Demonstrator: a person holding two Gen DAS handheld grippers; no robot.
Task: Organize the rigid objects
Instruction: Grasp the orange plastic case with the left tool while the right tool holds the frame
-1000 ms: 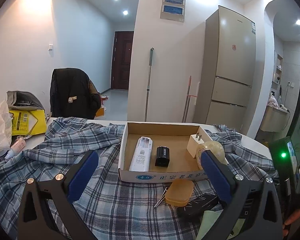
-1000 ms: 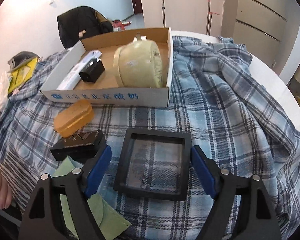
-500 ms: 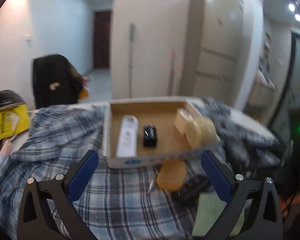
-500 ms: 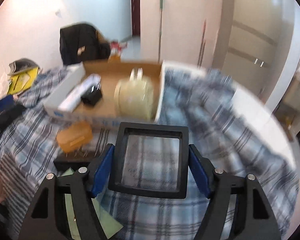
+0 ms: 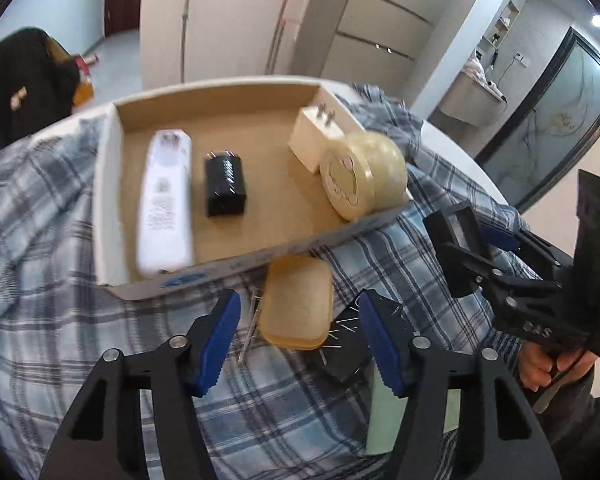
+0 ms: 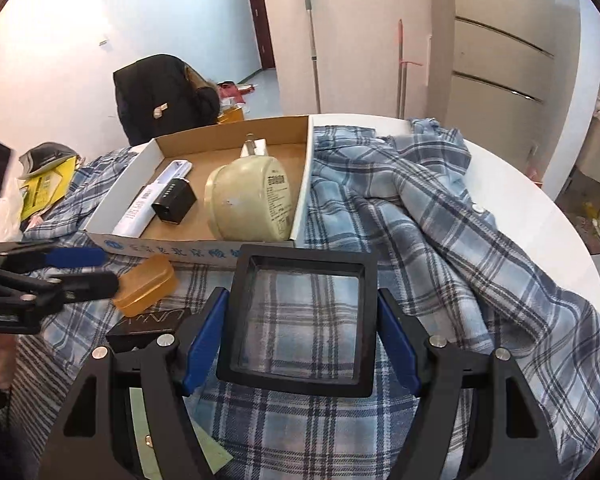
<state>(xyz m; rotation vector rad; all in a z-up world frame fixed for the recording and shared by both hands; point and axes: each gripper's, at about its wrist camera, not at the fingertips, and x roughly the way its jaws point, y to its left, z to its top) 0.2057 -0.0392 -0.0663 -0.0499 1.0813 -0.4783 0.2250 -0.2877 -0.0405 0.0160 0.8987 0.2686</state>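
Two hand-held grippers: right [image 6: 300, 332] pinching black square frame [image 6: 300, 316], left [image 5: 300, 336] spread around orange case [image 5: 296, 308]

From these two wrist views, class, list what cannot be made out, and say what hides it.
- Box label, right wrist view: right end hidden behind the black square frame.
- White remote, left wrist view: print motion-blurred.
- Black case, left wrist view: partly behind the left hand-held gripper fingers.
- Green card, right wrist view: mostly behind the right hand-held gripper.

Both grippers, left gripper [image 5: 300, 336] and right gripper [image 6: 303, 340], had black frames, blue ribbed pads [image 5: 219, 340], silver screws; bare-skinned hand [image 5: 548, 364].
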